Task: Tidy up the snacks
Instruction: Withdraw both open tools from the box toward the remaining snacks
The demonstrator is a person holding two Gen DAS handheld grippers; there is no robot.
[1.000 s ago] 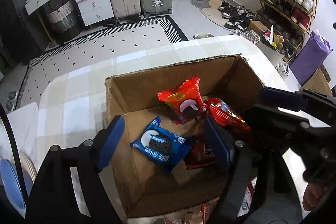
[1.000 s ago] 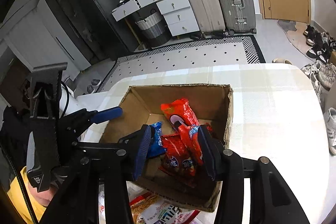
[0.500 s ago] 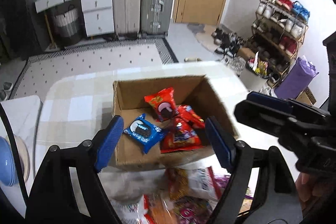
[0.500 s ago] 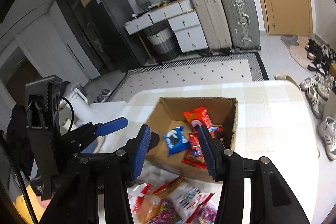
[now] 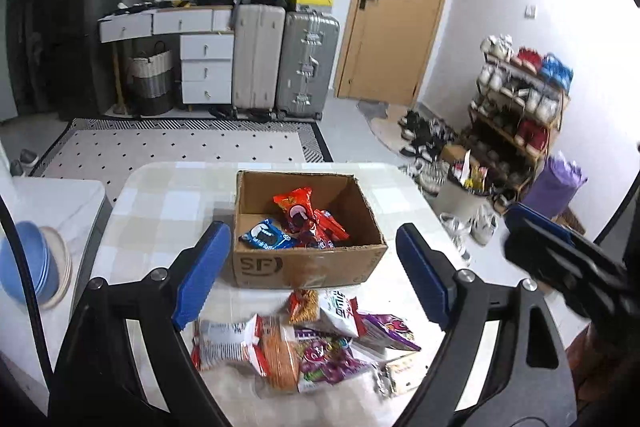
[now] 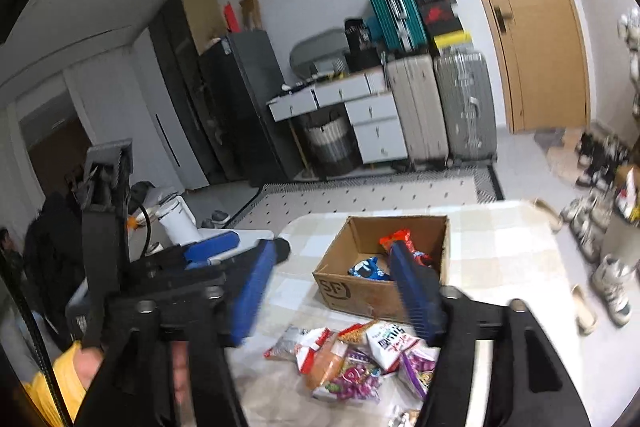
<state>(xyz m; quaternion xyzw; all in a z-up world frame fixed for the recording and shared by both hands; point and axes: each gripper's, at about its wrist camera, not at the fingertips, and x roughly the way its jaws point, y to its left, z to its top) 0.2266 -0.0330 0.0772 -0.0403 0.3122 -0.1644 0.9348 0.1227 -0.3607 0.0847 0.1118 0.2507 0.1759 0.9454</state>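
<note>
An open cardboard box [image 5: 276, 265] stands on the checked table; it also shows in the right wrist view [image 6: 360, 293]. Inside lie a blue cookie pack [image 5: 264, 235] and red snack packs [image 5: 298, 207]. A pile of loose snack packs [image 5: 308, 341] lies in front of the box, also visible in the right wrist view [image 6: 356, 359]. My left gripper [image 5: 312, 273] is open and empty, held above the pile and box front. My right gripper [image 6: 336, 291] is open and empty, raised above the table near the box. The right gripper shows at the left view's right edge [image 5: 560, 259].
Blue and beige bowls [image 5: 28, 267] sit on a side surface at left. The table's edge [image 5: 420, 195] is at right, with shoes and a bin on the floor beyond. Suitcases [image 5: 284, 63] and drawers stand at the far wall.
Both grippers have pulled back and up from the box. The box now looks smaller and the pile of loose snacks in front has come into view. A red pack now lies in the box.
</note>
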